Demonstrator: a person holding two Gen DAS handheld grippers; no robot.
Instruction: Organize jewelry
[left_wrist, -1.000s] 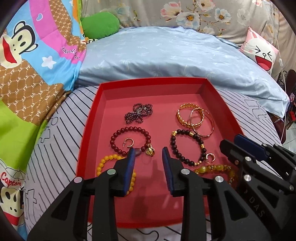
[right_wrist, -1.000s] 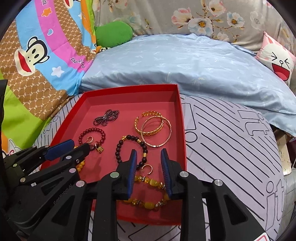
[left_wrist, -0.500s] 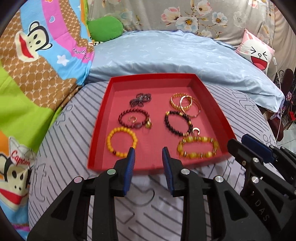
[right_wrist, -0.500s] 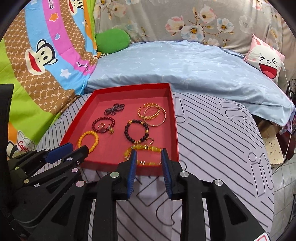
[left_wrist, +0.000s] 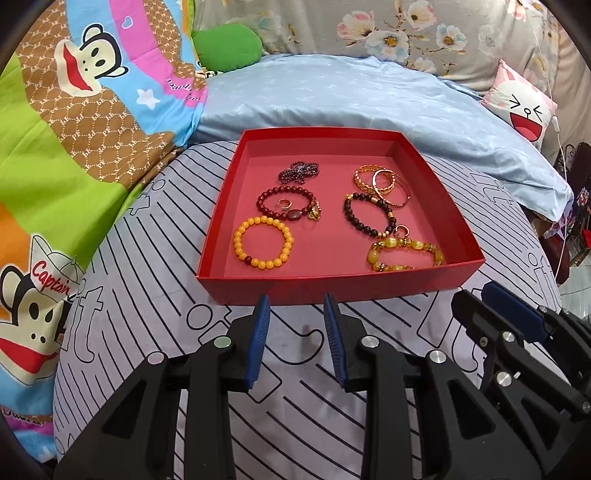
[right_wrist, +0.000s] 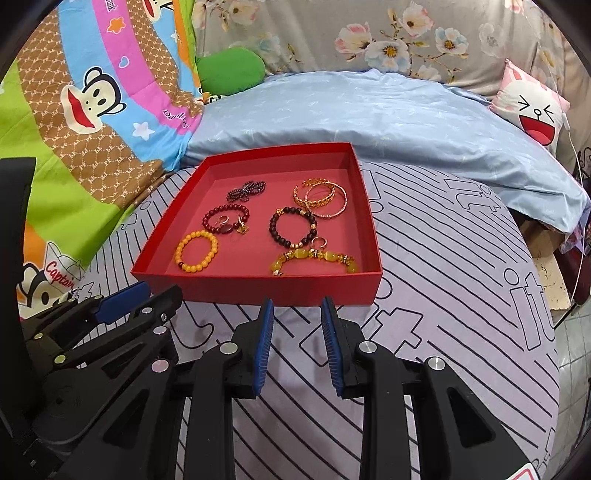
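Surface: striped grey bedsheet (left_wrist: 147, 332) on a bed | Room: pale blue quilt (left_wrist: 351, 96), monkey-print blanket (left_wrist: 74, 110), green cushion (left_wrist: 227, 46), pink face pillow (left_wrist: 521, 105), floral fabric behind | Red tray (left_wrist: 332, 286) on the sheet, holding bracelets (left_wrist: 264, 246) and bangles (left_wrist: 382, 181) | Left gripper (left_wrist: 297, 317) released, empty, just short of the tray's near wall | Right gripper (right_wrist: 297, 317) released, empty, beside it

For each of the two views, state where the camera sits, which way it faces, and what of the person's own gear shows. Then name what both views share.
Left wrist: sits on the left hand-held gripper, facing forward over the striped bedding at the red tray; its open fingers show, the right hand-held gripper at lower right.
Right wrist: sits on the right hand-held gripper, facing the tray's near wall; the left one at lower left.
Shared: tray, yellow bead bracelet, blue quilt.
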